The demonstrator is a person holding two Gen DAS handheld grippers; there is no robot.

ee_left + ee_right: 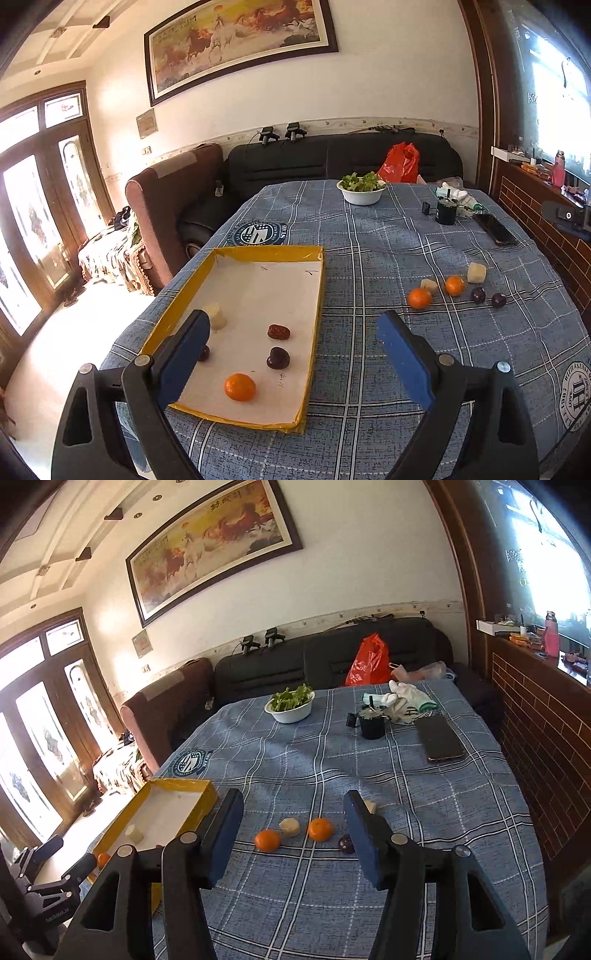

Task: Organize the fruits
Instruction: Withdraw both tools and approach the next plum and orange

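A yellow-rimmed tray (317, 288) with a white floor lies on the blue plaid table. It holds an orange (240, 386), a dark plum (278, 357), a red date (278, 332), a pale fruit chunk (216, 316) and a dark fruit half hidden behind my left finger. My left gripper (291, 354) is open and empty above the tray's near right edge. Loose on the cloth lie two oranges (267, 840) (320, 829), pale chunks (289, 827) and dark plums (346, 843). My right gripper (293, 830) is open and empty just above and in front of them.
A white bowl of greens (290, 705), a black cup (372, 722), gloves (404, 698) and a phone (439, 738) sit at the far end of the table. A black sofa with a red bag (367, 662) stands behind. A brick wall runs along the right.
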